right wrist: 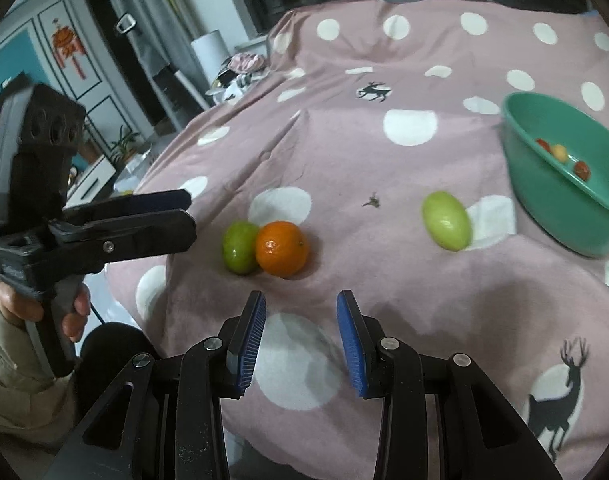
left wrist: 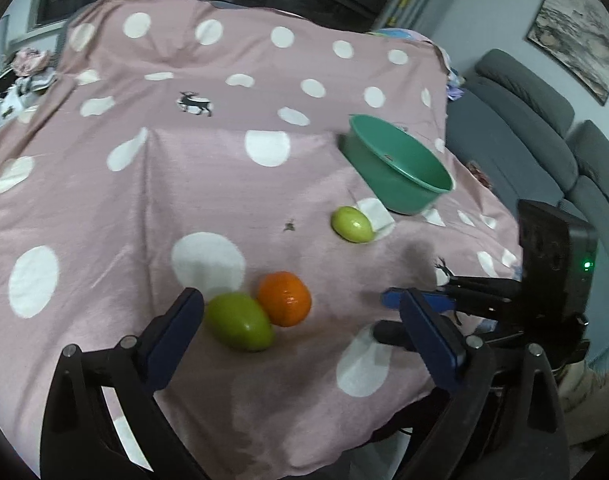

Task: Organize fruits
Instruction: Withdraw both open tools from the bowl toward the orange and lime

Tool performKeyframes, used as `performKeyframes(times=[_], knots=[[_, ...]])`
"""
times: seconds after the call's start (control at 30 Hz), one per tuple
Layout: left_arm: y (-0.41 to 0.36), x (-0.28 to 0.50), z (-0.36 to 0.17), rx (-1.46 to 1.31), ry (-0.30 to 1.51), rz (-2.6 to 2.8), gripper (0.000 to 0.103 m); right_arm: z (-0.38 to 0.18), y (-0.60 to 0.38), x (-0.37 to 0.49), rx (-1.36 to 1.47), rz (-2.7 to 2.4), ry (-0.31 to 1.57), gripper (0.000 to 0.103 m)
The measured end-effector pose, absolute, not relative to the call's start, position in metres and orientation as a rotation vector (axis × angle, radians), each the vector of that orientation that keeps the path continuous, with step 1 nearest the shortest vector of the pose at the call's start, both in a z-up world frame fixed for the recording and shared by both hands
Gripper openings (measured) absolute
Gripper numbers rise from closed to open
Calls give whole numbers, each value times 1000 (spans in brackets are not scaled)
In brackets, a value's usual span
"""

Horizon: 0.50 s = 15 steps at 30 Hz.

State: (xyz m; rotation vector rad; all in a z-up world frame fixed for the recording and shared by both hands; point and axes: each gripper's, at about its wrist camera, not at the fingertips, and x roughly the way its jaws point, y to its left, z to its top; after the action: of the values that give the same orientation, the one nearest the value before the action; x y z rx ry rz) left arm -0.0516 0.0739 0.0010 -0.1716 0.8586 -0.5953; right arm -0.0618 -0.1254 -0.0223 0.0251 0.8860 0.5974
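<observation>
pink cloth (right wrist: 344,168), white polka dots, dark deer prints. teal-green bowl (right wrist: 552,216), small red and yellow fruits (right wrist: 560,152) inside, right of frame. orange tangerine (right wrist: 282,248) centre; darker green fruit (right wrist: 238,246) beside; paler yellow-green fruit (right wrist: 446,220). blue ribbed pads (right wrist: 250,344) on black fingers.

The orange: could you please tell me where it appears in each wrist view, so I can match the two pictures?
Left wrist view: the orange lies low and centre, touching the darker green fruit on its left.
Right wrist view: the orange sits near the middle, again touching that green fruit on its left.
Shared landmark: the green bowl, to the right of the orange and farther away in both views.
</observation>
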Motion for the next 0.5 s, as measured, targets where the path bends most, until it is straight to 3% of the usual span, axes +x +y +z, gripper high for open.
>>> performKeyframes(times=[0.3,0.5], knots=[[62,-31,-16,-137,930,-626,81,-36,-109,-47,2,661,877,37],[52,-21,-24,-87,968,-652,77,-43,-104,-37,1,673,884,37]])
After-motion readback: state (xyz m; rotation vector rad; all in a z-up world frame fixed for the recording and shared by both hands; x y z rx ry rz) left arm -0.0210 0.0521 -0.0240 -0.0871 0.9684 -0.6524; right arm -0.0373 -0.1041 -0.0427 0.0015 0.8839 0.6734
